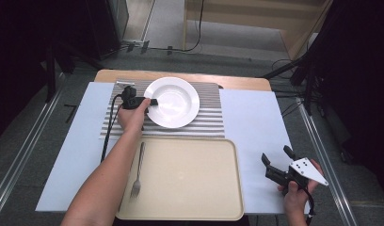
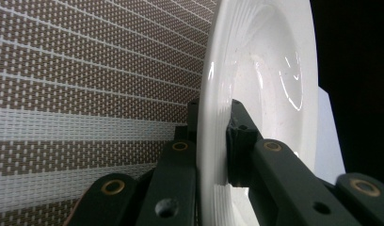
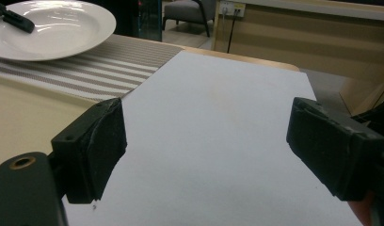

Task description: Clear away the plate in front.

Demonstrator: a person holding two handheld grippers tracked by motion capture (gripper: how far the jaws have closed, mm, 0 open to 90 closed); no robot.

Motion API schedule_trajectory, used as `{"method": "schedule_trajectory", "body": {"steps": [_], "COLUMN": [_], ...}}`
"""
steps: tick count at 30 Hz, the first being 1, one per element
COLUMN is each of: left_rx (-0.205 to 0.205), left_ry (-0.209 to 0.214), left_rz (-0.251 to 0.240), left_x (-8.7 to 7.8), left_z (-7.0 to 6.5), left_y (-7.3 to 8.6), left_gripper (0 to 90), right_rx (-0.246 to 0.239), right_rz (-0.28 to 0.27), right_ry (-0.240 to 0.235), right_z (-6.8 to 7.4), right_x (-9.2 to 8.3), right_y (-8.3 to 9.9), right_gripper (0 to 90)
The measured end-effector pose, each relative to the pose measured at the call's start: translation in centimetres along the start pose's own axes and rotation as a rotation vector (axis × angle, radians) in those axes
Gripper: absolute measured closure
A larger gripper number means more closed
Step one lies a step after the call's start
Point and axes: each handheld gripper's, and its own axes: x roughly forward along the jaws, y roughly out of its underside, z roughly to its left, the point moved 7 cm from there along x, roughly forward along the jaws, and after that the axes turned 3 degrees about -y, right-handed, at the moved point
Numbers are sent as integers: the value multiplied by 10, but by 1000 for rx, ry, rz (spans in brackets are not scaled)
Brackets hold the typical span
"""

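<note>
A white deep plate rests on the striped placemat at the back of the table. My left gripper is shut on the plate's left rim; in the left gripper view one jaw sits under the rim and the other presses on top of the plate. A fork lies on the left side of the beige tray. My right gripper hangs open over the white sheet at the right, nothing between its jaws. The plate lies far off to its left.
The tray fills the near middle of the table. The white sheet covers the tabletop, whose wooden back edge lies beyond the mat. Dark stands and cables ring the table on the floor.
</note>
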Motion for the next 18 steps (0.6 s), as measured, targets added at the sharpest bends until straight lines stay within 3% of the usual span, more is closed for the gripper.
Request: {"method": "schedule_trajectory", "body": {"steps": [5, 15, 18], "left_rx": [-29, -30, -32], "left_ry": [44, 88, 124], "left_rz": [3, 22, 47], "left_x": [-5, -17, -19], "left_z": [-2, -8, -10], "left_y": [-3, -4, -2], "left_gripper": [818, 818, 818], "right_rx": [3, -1, -1], "right_rz": [-1, 0, -2], "right_ry": [1, 2, 2], "right_z": [0, 0, 0], "right_x": [0, 0, 0], "right_y": [0, 0, 0], "right_gripper": [133, 133, 133]}}
